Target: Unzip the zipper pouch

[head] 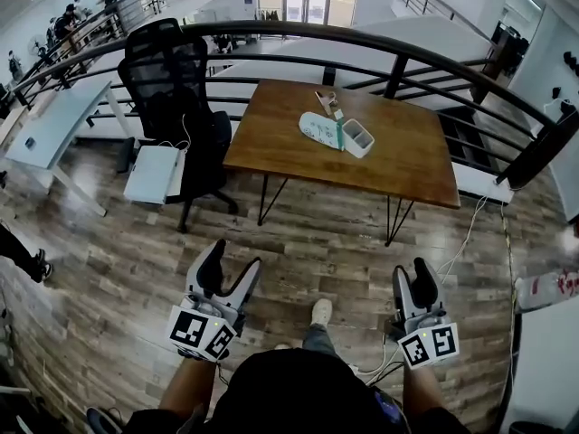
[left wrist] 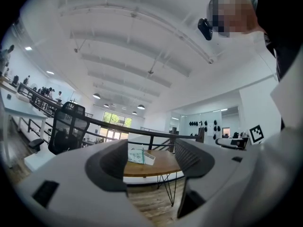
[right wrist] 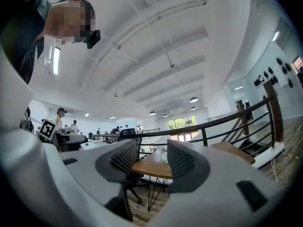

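The zipper pouch (head: 320, 130), white with a green pattern, lies on the wooden table (head: 407, 161) far ahead of me. Next to it stands a small white box (head: 359, 138). Both grippers hang low over the floor, well short of the table. My left gripper (head: 233, 260) is open and empty; in the left gripper view the pouch (left wrist: 136, 154) shows small and distant between its jaws (left wrist: 149, 161). My right gripper (head: 413, 277) also stands open with nothing in it, and only the table's edge (right wrist: 147, 166) shows between its jaws (right wrist: 151, 162).
A black office chair (head: 172, 89) stands left of the table, with a white item (head: 154, 173) beside it. A curved black railing (head: 380, 48) runs behind the table. A small object (head: 327, 102) lies at the table's far edge. Cables (head: 461, 242) trail on the plank floor at the right.
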Tool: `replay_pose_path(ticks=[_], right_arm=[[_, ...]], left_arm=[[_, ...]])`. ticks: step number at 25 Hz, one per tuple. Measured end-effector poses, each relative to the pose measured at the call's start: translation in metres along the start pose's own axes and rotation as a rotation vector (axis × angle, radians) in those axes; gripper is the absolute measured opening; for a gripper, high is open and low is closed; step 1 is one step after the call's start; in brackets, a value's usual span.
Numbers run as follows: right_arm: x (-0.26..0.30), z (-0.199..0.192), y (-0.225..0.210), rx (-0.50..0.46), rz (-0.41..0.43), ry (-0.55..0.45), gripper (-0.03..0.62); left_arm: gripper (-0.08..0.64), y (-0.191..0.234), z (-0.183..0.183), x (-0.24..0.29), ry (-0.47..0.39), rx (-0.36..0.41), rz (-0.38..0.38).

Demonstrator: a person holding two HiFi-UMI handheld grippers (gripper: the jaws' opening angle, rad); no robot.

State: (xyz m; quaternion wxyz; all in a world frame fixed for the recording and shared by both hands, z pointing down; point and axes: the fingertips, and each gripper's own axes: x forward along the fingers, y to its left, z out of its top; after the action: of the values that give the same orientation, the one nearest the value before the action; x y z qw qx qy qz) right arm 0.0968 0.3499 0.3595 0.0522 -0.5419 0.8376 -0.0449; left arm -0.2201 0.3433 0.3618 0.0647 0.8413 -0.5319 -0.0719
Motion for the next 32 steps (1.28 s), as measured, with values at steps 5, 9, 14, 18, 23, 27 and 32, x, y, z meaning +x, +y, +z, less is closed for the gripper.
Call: replay_pose_path(ticks=[5,9,14,18,23,27,32], right_arm=[[0.038,0.0,-0.043,0.014,0.001,-0.014,0.199],[0.068,0.003,-0.08,0.019,0.01,-0.024,0.199],[0.108,0.003,-0.12,0.017,0.038,-0.008,0.199],[0.131,0.003,-0.148,0.027,0.053,0.006,0.199],[0.147,-0.002,-0.176,0.032,0.072,0.04,0.199],[0.156,0.0,-0.202,0.028,0.076,0.05,0.199],[0.17,-0.001,-0.224,0.045,0.069,0.053,0.199]], left_arm=[[0.307,0.002,0.001,0.05,0.012,0.022,0.0],[0.307,0.0,0.002,0.093,0.009,0.036,0.004],[0.307,-0.001,-0.001,0.145,0.009,0.036,0.019],[0.307,0.0,-0.007,0.177,0.013,0.026,0.047],[0.307,-0.005,-0.021,0.211,0.028,0.011,0.067],[0.307,-0.016,-0.03,0.233,0.042,0.005,0.067],[0.307,-0.02,-0.039,0.257,0.083,0.017,0.057]])
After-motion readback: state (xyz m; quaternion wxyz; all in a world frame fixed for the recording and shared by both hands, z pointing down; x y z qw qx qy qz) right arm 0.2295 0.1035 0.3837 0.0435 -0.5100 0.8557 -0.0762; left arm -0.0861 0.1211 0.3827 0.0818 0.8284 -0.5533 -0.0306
